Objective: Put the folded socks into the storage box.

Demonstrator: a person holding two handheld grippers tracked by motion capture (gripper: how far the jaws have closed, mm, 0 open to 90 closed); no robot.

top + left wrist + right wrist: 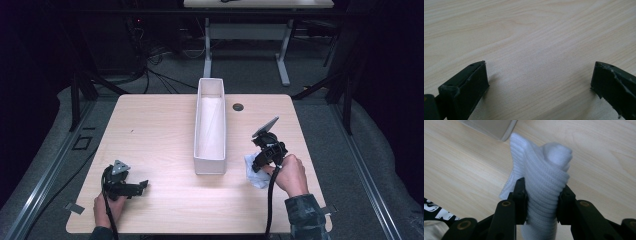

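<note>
The right gripper (541, 202) is clamped on the middle of a soft, light white sock (544, 177), which bunches and flops just in front of its 2 jaws, while the left gripper (539, 82) sits wide apart on the bare table (529, 30).

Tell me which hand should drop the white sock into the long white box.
Right. The right gripper is already shut on the white sock, close beside the white box. The left gripper rests open on the table, holding nothing, farther from the sock.
</note>
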